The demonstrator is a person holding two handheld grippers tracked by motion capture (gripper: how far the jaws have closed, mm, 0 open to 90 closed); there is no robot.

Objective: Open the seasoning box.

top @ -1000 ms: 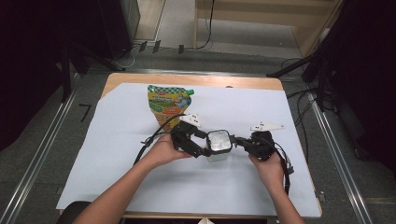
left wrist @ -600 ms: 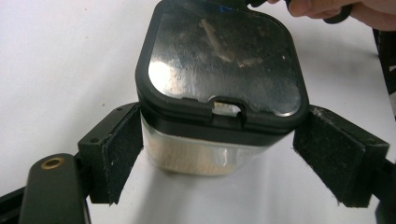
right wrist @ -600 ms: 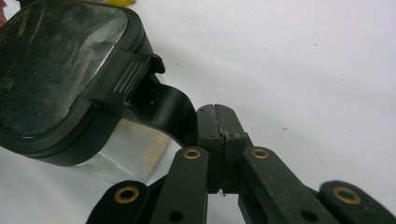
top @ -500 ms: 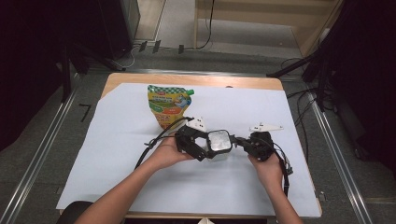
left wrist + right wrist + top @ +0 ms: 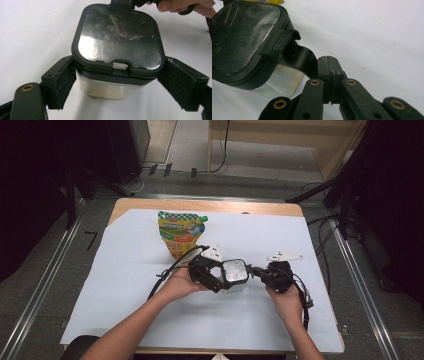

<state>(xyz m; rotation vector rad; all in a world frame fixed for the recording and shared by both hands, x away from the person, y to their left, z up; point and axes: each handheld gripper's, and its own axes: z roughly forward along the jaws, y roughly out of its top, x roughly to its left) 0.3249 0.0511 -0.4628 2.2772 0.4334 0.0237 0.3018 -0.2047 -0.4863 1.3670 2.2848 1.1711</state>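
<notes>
you had the left gripper [image 5: 216, 276] wrapped round the container [image 5: 235, 272] from the left side, its two foam pads [image 5: 62, 81] standing either side of the clear body just under the black lid [image 5: 117, 40]. in the left gripper view the pads sat right at the walls, touching or all but touching, so i read that as a bracing hold: jaws spread wide around a wide thing, keeping it from sliding on the paper.

the container itself stood upright near the middle of the table, on the white sheet [image 5: 125, 270], between your two hands, with something pale and powdery low inside, as far as the clear wall let me judge.

over on the right, your right gripper [image 5: 327, 65] was fully closed, pads pressed together, and it lay tight against the lid's latch tab [image 5: 299, 58] at the container's right edge. whether the tab's tip was pinched between the pads i couldn't tell; it looked more like the closed tips were set under or against it, the sort of stance you'd take to lever the latch open while the other hand held the box down.

behind the left gripper a colourful spouted pouch [image 5: 180, 232] lay flat on the sheet, apart from the container, probably waiting its turn.

the sheet covered nearly all of the wooden tabletop [image 5: 210, 205]. around it was grey floor, metal rails [image 5: 42, 290] along both sides, cables and dark stands.
</notes>
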